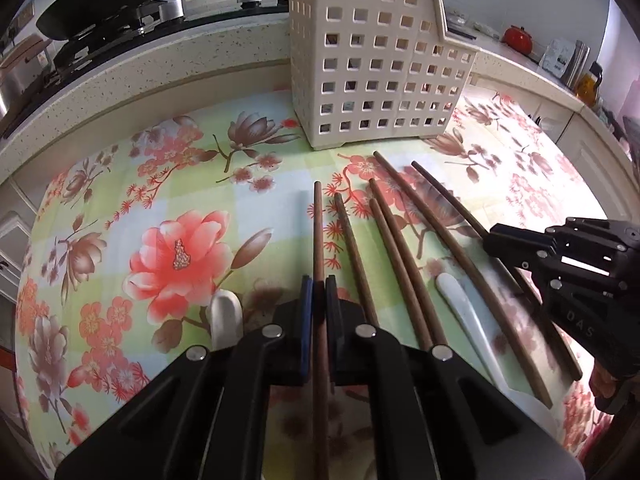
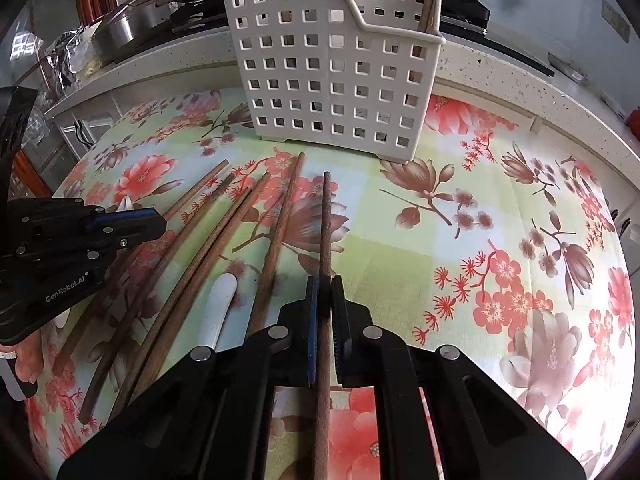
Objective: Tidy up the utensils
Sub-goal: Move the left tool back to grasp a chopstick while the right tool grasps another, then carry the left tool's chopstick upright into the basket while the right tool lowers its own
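Clearly, each set of fingers is nearly closed around one chopstick: left gripper (image 1: 319,292) on its chopstick (image 1: 318,232), right gripper (image 2: 325,292) on another (image 2: 326,224). Ahead stands the basket (image 2: 332,76); lift steeply, drop tips inside.

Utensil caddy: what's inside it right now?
The utensil caddy holds a brown wooden stick upright in its right end in the right wrist view. The perforated walls hide the rest of the interior.
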The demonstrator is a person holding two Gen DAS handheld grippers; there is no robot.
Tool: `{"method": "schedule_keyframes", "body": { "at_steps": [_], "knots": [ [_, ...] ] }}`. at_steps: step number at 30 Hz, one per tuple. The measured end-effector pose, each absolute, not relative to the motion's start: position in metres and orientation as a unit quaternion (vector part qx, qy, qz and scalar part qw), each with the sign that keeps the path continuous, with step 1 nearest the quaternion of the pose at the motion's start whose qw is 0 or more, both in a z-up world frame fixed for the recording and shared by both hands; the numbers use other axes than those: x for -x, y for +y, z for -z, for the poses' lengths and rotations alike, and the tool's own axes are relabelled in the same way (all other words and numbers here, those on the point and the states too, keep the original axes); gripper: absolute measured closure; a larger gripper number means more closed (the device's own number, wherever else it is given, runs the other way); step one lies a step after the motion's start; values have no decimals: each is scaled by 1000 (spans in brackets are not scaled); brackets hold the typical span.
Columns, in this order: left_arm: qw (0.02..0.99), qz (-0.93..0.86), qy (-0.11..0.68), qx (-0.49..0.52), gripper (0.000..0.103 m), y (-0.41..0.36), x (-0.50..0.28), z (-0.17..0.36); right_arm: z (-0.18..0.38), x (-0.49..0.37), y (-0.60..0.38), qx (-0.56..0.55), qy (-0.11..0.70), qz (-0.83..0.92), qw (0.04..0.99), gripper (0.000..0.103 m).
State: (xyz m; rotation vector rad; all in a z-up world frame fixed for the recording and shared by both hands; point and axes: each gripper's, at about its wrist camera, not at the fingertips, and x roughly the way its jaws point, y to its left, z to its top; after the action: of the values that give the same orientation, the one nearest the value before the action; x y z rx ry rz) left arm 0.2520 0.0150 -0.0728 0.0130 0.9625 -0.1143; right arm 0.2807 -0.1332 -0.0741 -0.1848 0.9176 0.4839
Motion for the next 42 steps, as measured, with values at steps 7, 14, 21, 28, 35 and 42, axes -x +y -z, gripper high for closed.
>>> {"method": "schedule_keyframes", "body": {
  "at_steps": [7,14,21,28,35,42],
  "knots": [
    [903,66,424,12,97,17,-223,35,43,-261,-156,63,416,-227,878,95],
    [924,63,376,14,97,18,-190,-13,4,-234,-175,48,385,-224,894,95],
    [937,61,343,25,97,23,-159,-44,-32,-203,-195,34,353,-226,907,95],
    [942,59,329,34,97,25,-142,-58,-44,-190,-206,34,343,-220,913,95],
    [948,65,309,37,97,26,-146,-83,-68,-195,-207,26,326,-227,917,95],
    [960,69,268,43,97,30,-178,-136,-119,-237,-209,4,286,-216,934,95]
  ]
}}
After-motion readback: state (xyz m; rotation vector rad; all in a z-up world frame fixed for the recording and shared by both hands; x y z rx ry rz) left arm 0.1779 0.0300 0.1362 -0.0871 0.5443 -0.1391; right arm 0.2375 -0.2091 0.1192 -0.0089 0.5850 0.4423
